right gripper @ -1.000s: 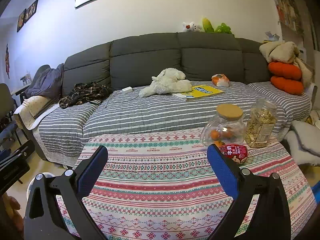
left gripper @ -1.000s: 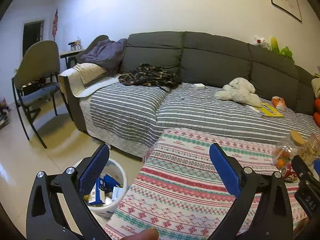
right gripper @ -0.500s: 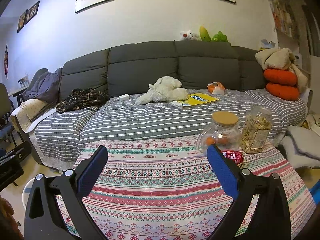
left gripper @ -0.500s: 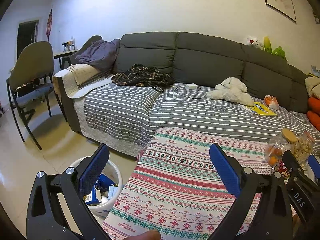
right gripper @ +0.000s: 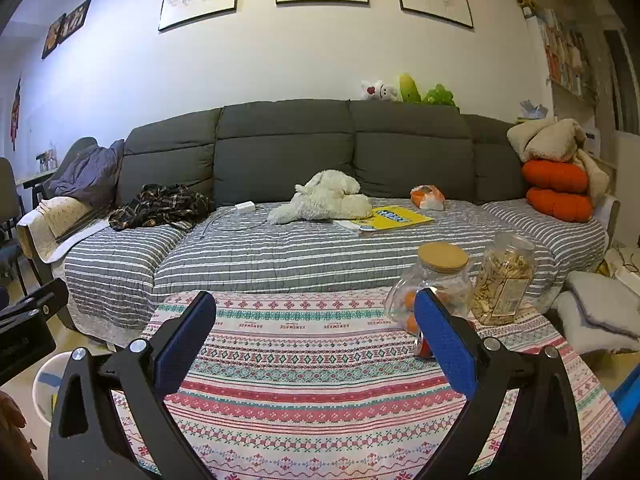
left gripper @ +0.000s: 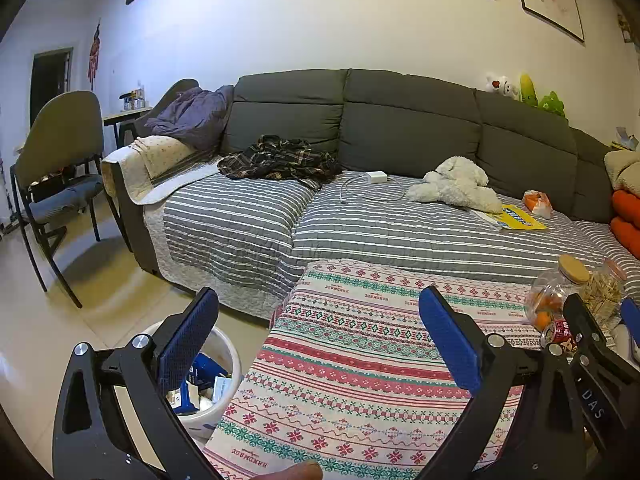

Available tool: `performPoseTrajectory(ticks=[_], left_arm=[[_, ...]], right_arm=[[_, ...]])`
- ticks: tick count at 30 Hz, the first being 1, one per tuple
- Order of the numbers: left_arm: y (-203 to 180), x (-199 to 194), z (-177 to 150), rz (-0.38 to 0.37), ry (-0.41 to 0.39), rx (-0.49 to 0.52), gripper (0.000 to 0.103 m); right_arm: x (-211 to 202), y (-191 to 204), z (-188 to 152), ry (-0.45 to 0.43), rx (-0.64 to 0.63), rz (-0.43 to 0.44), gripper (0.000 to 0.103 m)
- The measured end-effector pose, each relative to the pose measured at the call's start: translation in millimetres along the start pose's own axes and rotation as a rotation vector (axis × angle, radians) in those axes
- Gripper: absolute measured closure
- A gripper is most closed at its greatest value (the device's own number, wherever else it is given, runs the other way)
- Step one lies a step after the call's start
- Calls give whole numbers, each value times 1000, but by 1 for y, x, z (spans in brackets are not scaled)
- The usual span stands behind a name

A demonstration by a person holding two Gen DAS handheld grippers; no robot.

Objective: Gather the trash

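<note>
The left gripper [left gripper: 316,334] hangs over the patterned tablecloth [left gripper: 360,360], its 2 blue pads spread wide with nothing between them. At the lower left of the left wrist frame, a white bin [left gripper: 224,364] stands on the floor beside the table, holding blue and white packaging. The right gripper [right gripper: 314,338] is likewise spread apart and empty. A red can [left gripper: 560,330] lies at the right of the left wrist frame, just beside 2 glass jars [right gripper: 440,280].

table w/ patterned cloth [right gripper: 320,364] | 2 jars [right gripper: 440,276], red can [left gripper: 560,330] far-right corner
</note>
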State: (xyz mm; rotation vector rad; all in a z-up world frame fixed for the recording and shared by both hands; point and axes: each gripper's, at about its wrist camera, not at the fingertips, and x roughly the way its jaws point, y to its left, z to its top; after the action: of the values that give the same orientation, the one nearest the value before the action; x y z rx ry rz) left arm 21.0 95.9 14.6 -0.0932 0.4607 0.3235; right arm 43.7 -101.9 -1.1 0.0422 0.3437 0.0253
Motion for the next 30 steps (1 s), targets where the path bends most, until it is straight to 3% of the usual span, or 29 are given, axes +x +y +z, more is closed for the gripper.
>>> performPoseTrajectory(ticks=[30], left_arm=[[-12,0,-3,-6,-6,42,7]], right_arm=[[2,-4,1,16,34,4,7]])
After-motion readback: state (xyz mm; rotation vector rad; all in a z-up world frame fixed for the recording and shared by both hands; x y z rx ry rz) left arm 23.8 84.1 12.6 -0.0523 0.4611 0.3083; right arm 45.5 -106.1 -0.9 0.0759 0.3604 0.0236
